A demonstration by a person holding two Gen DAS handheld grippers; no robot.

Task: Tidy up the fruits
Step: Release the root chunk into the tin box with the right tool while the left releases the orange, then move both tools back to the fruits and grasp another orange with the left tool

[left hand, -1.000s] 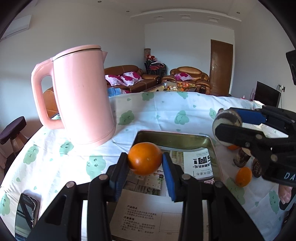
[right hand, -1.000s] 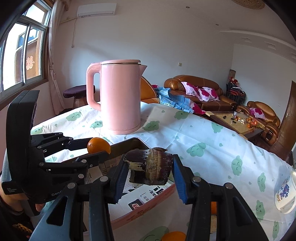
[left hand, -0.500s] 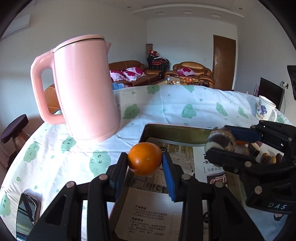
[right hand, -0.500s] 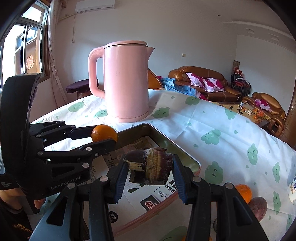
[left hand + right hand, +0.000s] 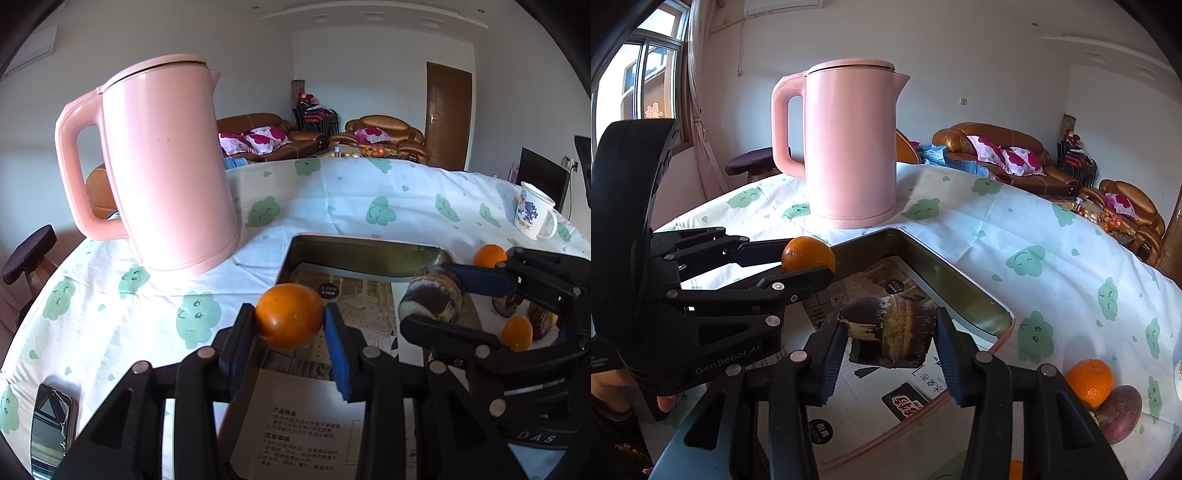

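Note:
My left gripper [image 5: 290,323] is shut on an orange [image 5: 289,315] and holds it over the near left part of a metal tray [image 5: 354,254] lined with printed paper. My right gripper [image 5: 890,334] is shut on a dark brown and yellow fruit [image 5: 888,332] and holds it above the tray [image 5: 956,284]. In the right wrist view the left gripper [image 5: 809,264] with its orange [image 5: 808,256] is to the left. In the left wrist view the right gripper [image 5: 432,304] with the brown fruit [image 5: 432,299] is to the right.
A pink kettle [image 5: 166,166] stands on the tablecloth behind the tray's left corner. Loose oranges [image 5: 489,255] and brown fruits [image 5: 541,321] lie right of the tray. A white mug [image 5: 533,216] stands far right. A phone [image 5: 51,430] lies near left.
Both grippers have come lower and closer over the tray with their fruits still held. The kettle looms larger in both views.

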